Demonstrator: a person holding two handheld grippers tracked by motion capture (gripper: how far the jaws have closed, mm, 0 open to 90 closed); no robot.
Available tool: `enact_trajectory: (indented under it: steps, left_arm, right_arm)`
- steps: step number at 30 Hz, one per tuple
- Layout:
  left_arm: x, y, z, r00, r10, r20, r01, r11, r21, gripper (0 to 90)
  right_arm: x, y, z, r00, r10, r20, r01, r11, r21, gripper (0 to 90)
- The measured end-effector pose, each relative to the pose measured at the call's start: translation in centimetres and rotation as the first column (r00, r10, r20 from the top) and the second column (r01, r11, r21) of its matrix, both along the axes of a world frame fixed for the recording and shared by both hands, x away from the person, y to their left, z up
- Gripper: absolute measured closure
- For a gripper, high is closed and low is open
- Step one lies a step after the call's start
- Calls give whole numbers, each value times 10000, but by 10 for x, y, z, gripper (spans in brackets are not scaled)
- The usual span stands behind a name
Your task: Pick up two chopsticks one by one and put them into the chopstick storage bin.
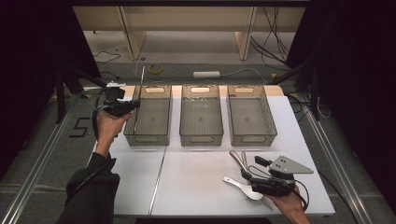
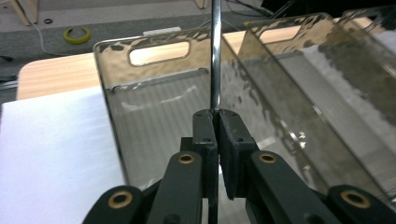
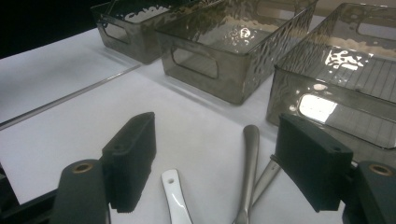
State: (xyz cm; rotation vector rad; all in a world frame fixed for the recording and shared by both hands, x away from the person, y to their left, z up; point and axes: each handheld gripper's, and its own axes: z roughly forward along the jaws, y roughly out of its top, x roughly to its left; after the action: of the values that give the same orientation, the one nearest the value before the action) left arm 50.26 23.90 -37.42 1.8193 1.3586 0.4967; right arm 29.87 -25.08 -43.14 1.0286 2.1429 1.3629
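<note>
— Writing first: anything legible?

— One mark, a dark figure like a "5" on the floor (image 1: 80, 127) left of the table (image 1: 196, 182). The bins carry no lettering I can read.

— What is in your left gripper (image 2: 216, 122)?

— A thin metal utensil handle (image 2: 215, 51), pinched between my two left pads, which are clamped tight on it. In the left gripper view its long axis runs straight up from my jaws, a bright narrow rod. In the high view the same piece (image 1: 138, 100) stands steeply, leaning only a little, its lower end down inside the left bin (image 1: 148, 137) and its top rising past the far rim. (Which kind of utensil it is, I cannot tell; the working end is hidden.)

— And the right gripper (image 3: 224, 163)?

— Jaws wide apart, holding nothing, hovering low over the table's near right part. Between and below them lie a white spoon (image 3: 175, 200) and two metal handles (image 3: 249, 168), crossing near their lower ends, pointing roughly toward the right bin (image 3: 345, 84). The middle bin (image 3: 233, 51) stands between the other two.
</note>
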Motion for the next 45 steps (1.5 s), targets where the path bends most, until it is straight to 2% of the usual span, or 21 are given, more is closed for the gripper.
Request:
enact_trajectory:
  steps: [14, 18, 27, 37, 39, 45]
  left_arm:
    - [0, 7, -12, 9995, 255, -184, -251, 9993, 262, 852]
    - [2, 4, -18, 9991, 206, -368, -183, 9979, 621, 852]
    - [4, -1, -27, 9972, 83, -737, -9, 9950, 1003, 851]
    - [7, 0, -37, 9959, 275, -867, -185, 9946, 1025, 850]
    - [8, -1, -38, 9947, 404, -947, -286, 9920, 1227, 849]
    - [10, 1, -41, 9929, 501, -1081, -389, 9939, 1035, 837]
  right_arm:
    - [-1, 1, 0, 10000, 72, 35, -72, 10000, -30, 299]
    - [-1, 2, 0, 10000, 49, 35, -49, 10000, -31, 299]
    - [-2, 1, 1, 10000, 64, 68, -63, 10000, -37, 299]
    - [-2, 2, 0, 9999, 115, 54, -115, 9999, -66, 299]
    - [-2, 2, 0, 9999, 120, 49, -119, 9999, -74, 299]
    - [-1, 2, 0, 9999, 154, 21, -154, 9998, -108, 299]
